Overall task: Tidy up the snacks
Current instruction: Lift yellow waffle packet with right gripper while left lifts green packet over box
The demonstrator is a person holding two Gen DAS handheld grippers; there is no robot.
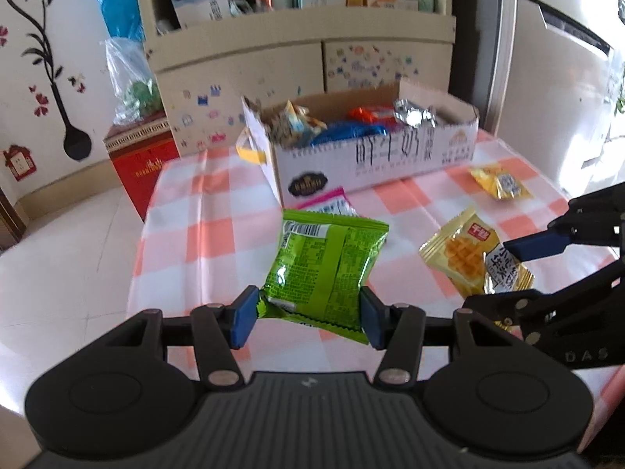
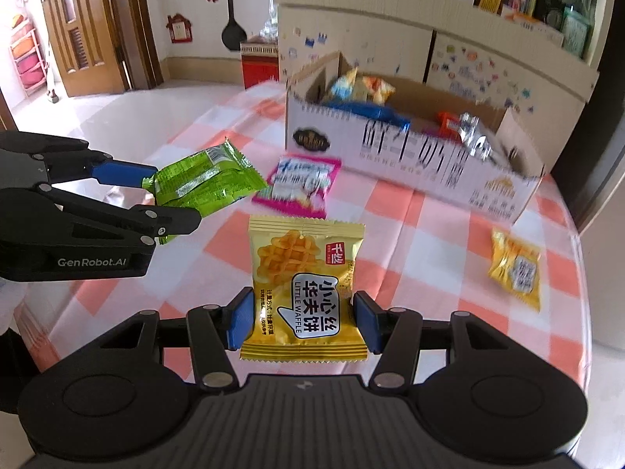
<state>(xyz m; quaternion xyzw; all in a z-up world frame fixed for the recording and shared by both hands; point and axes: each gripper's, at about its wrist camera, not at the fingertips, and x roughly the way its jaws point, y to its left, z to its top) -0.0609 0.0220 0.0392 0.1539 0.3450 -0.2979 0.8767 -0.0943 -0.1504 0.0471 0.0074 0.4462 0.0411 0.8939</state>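
My left gripper point(image 1: 308, 318) is shut on a green snack packet point(image 1: 324, 265) and holds it above the checked tablecloth; it also shows in the right wrist view point(image 2: 203, 183). My right gripper point(image 2: 300, 320) is shut on a yellow waffle packet point(image 2: 306, 289), which also shows in the left wrist view point(image 1: 472, 258). An open cardboard box point(image 1: 375, 160) with several snacks in it stands at the far side of the table. A pink packet point(image 2: 300, 185) lies in front of the box. A small yellow packet point(image 2: 515, 267) lies to the right.
The table point(image 1: 203, 211) has a pink and white checked cloth. Behind it stand a cabinet with shelves point(image 1: 297, 51), a red box point(image 1: 140, 164) on the floor and a fridge point(image 1: 566, 58) at the right.
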